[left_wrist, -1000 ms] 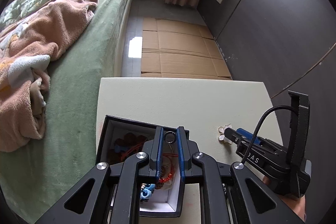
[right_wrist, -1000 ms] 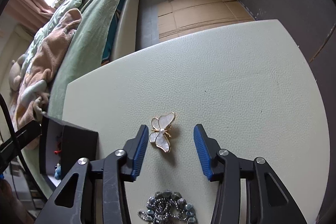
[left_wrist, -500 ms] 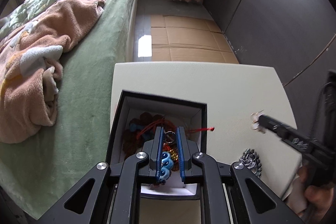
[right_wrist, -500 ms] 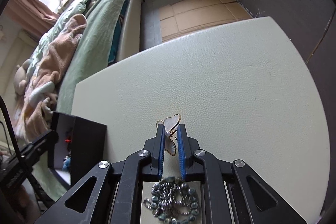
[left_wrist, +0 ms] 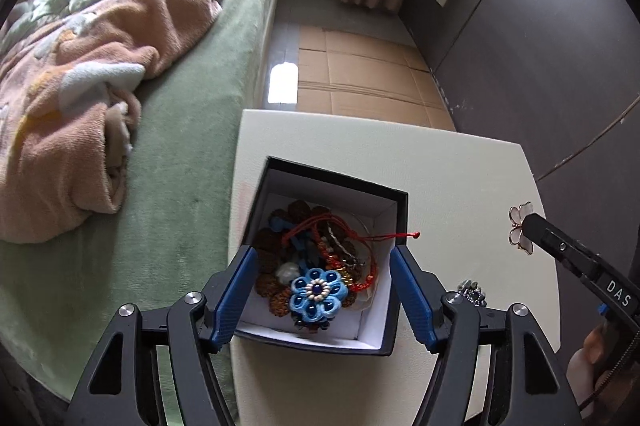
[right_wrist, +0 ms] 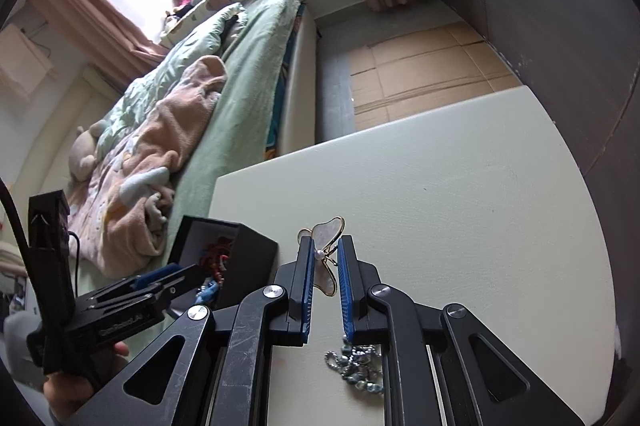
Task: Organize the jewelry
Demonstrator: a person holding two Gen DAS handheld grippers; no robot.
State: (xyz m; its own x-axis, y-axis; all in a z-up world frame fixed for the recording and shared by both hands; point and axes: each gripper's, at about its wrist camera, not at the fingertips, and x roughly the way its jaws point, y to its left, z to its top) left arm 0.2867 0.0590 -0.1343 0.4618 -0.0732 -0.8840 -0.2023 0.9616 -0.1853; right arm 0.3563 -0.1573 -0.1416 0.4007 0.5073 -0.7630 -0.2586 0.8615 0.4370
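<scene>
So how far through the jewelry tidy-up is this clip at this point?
Mostly done: the black box already holds a pile of bracelets and beads with the blue flower piece on top, under the open left gripper. In hand: the right gripper is shut on the butterfly brooch, not yet over the box. Left: the grey beaded piece lies on the table.

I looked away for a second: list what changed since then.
The left gripper opened, dropping the blue flower charm into the black box. The right gripper closed on the butterfly brooch and lifted it. The grey beaded piece stayed put.
</scene>
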